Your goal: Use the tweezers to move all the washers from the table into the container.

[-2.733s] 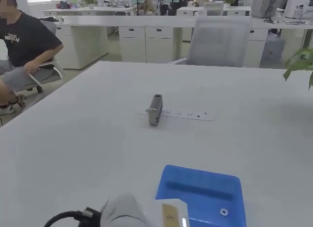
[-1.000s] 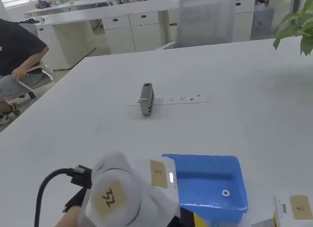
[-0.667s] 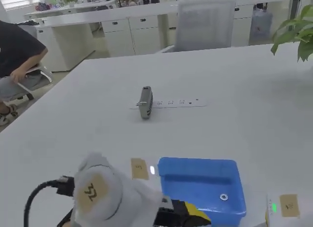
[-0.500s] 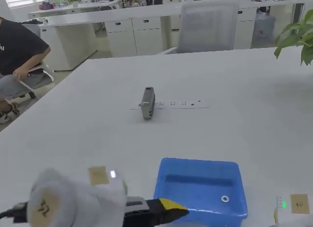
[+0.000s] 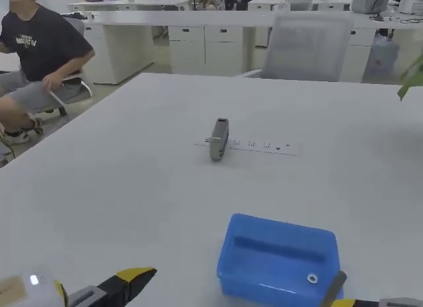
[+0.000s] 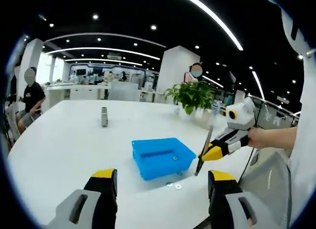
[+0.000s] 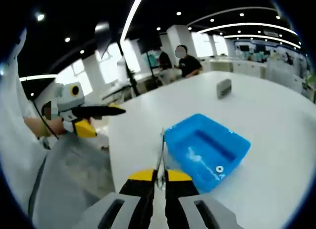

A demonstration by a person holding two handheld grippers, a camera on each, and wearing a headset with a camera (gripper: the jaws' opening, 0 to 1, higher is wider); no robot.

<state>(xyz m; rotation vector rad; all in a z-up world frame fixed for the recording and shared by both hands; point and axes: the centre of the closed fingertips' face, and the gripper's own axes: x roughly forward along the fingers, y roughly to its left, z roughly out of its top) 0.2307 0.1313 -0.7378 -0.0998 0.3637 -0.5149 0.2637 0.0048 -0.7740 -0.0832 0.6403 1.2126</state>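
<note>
A blue container stands near the table's front edge with one washer inside. Two washers lie on the table just in front of the container. My right gripper is shut on thin metal tweezers, whose tips point over the container's near left corner. The tweezers poke in at the head view's bottom right. My left gripper is open, holds nothing, and sits left of the container; its yellow-tipped jaw shows at the bottom left.
A small grey device lies mid-table beside a flush socket strip. A person sits at the far left and an office chair stands behind the table. A potted plant is at the table's right end.
The head camera has swung. My left gripper has dropped to the lower left, uncovering the container, and the tweezers' tip has come in at the lower right.
</note>
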